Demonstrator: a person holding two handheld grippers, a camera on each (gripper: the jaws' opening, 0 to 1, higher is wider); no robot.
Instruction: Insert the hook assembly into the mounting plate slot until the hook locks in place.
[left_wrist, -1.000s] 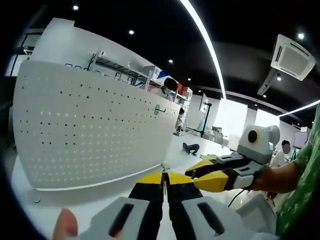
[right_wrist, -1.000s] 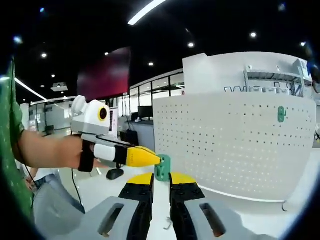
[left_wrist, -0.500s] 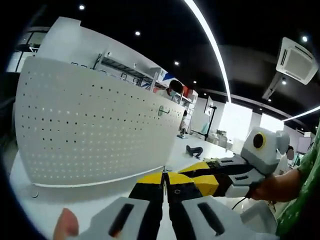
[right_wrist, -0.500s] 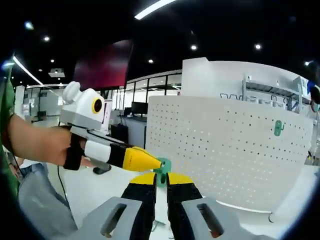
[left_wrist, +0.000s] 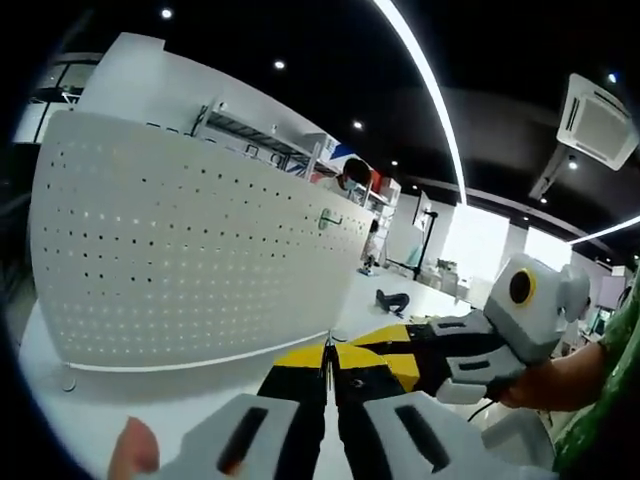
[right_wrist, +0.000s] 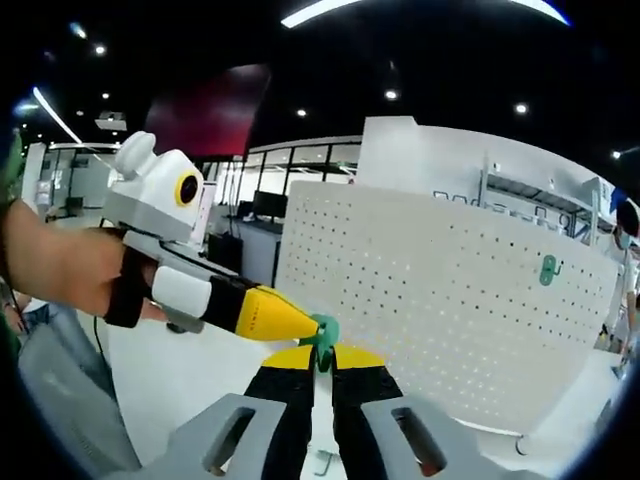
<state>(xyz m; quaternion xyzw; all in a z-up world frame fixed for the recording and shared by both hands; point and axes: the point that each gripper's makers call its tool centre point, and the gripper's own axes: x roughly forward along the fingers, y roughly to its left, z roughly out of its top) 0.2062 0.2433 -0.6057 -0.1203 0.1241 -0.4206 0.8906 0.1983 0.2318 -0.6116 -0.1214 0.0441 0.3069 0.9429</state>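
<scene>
Hook assembly: the green hook assembly (right_wrist: 322, 338) is sitting at the tips of both claws, well apart from the white perforated mounting plate (right_wrist: 440, 310) that is standing upright on the bench (left_wrist: 180, 400).
Right claw: the right claw (right_wrist: 318, 352) is pinching the green part between nearly closed jaws.
Left claw: the left claw (left_wrist: 329, 353) is pressing its jaws together on a thin metal piece, seemingly the wire end of the assembly; its yellow tip (right_wrist: 275, 317) is touching the green part in the right gripper view.
Second hook: another green hook (right_wrist: 547, 269) is already hanging high on the plate.
Risk: with two claws sharing one small part, uneven pull is likely to twist or drop it; a tilted approach may be missing the slot.
Change: against the earlier frames, both views are tilting and the plate is sitting farther right; the hold is staying unchanged.
</scene>
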